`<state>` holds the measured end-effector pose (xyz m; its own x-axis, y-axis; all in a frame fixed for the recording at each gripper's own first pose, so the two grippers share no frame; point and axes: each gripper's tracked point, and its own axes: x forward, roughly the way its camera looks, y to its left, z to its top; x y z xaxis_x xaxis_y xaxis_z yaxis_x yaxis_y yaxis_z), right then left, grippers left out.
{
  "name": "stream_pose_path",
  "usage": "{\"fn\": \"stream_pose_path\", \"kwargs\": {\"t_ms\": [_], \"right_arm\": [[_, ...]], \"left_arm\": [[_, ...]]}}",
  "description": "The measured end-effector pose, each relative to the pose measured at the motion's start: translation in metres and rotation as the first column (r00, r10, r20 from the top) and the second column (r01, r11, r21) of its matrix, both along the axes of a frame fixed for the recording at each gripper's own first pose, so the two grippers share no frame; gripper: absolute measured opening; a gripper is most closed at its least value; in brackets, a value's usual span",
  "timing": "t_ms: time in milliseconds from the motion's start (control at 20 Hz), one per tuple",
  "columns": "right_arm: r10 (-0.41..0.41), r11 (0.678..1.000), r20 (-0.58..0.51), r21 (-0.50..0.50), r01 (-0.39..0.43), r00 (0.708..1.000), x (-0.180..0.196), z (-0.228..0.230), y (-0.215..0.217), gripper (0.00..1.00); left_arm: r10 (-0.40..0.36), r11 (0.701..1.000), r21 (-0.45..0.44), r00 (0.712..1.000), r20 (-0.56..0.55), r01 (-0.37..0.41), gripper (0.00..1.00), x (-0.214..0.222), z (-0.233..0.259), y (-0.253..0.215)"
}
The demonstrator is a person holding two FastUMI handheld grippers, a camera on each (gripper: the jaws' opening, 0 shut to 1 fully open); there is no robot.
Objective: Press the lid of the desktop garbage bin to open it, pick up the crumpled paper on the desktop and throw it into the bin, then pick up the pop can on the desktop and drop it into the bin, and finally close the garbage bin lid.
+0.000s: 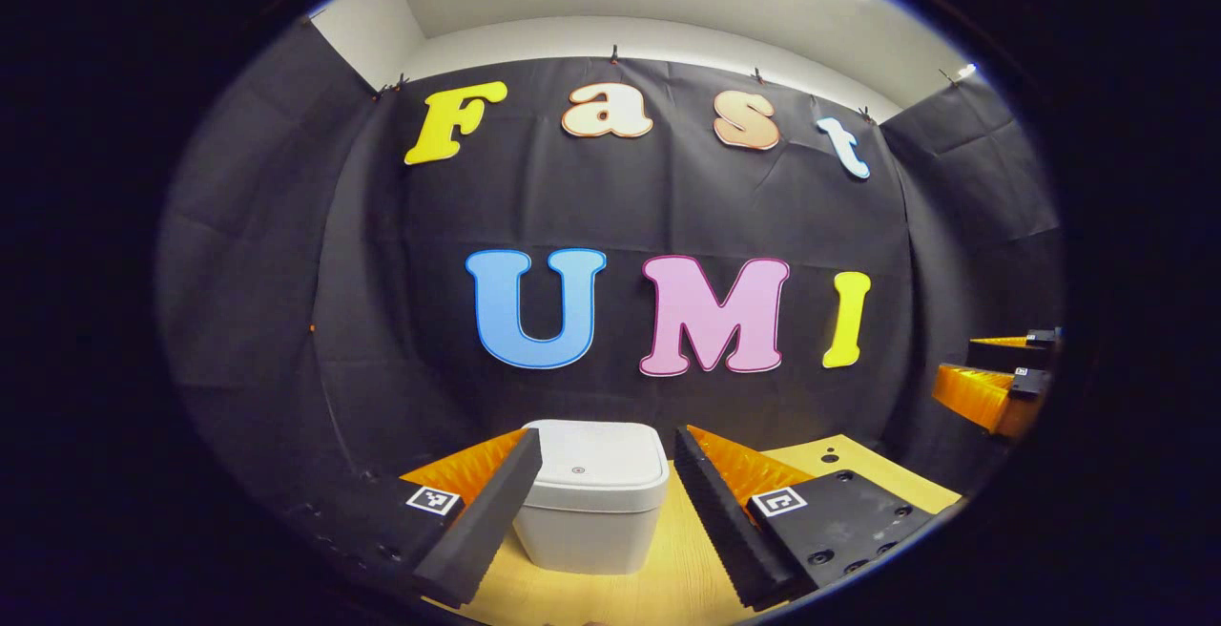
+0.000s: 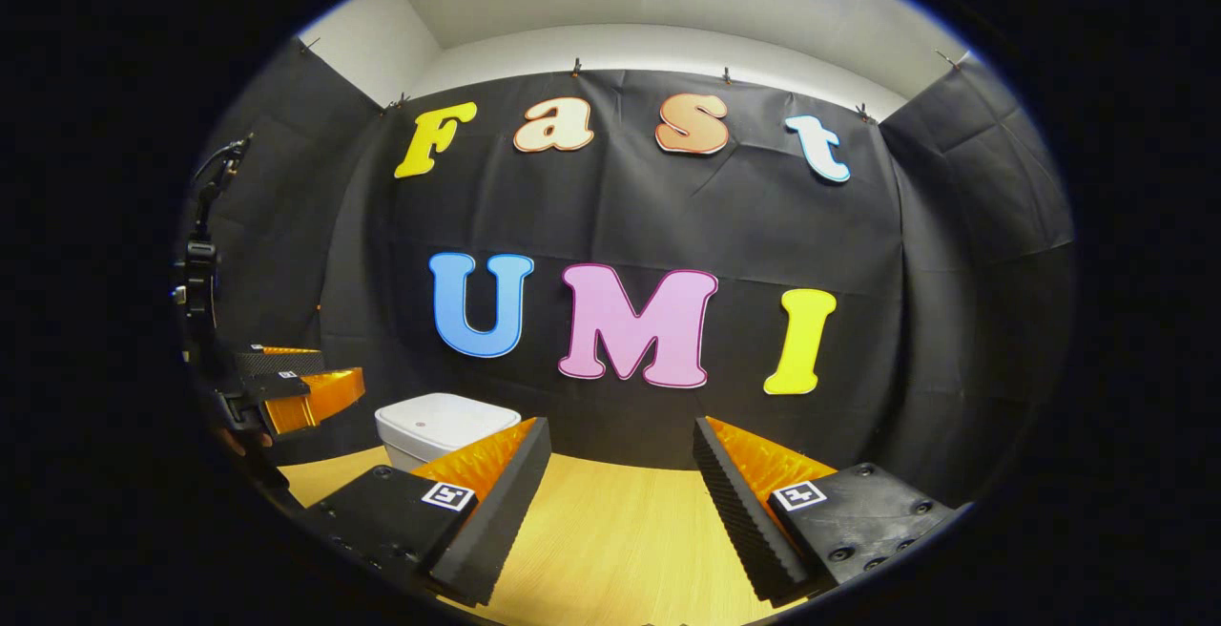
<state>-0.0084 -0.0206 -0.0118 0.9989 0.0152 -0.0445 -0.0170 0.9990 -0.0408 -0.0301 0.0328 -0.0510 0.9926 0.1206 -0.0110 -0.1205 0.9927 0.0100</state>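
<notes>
A white desktop bin (image 1: 593,502) with its lid (image 1: 596,464) down stands on the wooden table, straight ahead of my left gripper (image 1: 610,449). That gripper is open, its fingers framing the bin without touching it. In the right gripper view the same bin (image 2: 434,426) sits at the left, partly behind the left finger of my right gripper (image 2: 620,440), which is open with nothing between its fingers. The right gripper (image 1: 1002,373) appears at the far right of the left gripper view, and the left gripper (image 2: 286,387) at the left edge of the right gripper view.
The light wooden table top (image 2: 610,531) stretches to the black cloth wall close behind the bin. A small dark hole (image 1: 829,458) marks the table at the right in the left gripper view.
</notes>
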Motion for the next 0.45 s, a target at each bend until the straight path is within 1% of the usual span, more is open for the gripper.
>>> {"fn": "stream_pose_path", "kwargs": {"t_ms": [150,450], "right_arm": [[-0.003,1.000,-0.007,-0.004,0.003,1.000,0.000,-0.002,0.002,0.97],[-0.009,1.000,-0.021,0.005,0.009,1.000,0.001,-0.008,0.008,0.97]], "left_arm": [[0.025,1.000,0.012,1.000,-0.016,-0.025,0.95,0.000,-0.005,0.008],[0.008,1.000,0.012,1.000,-0.022,-0.008,0.95,0.001,-0.007,0.011]]}}
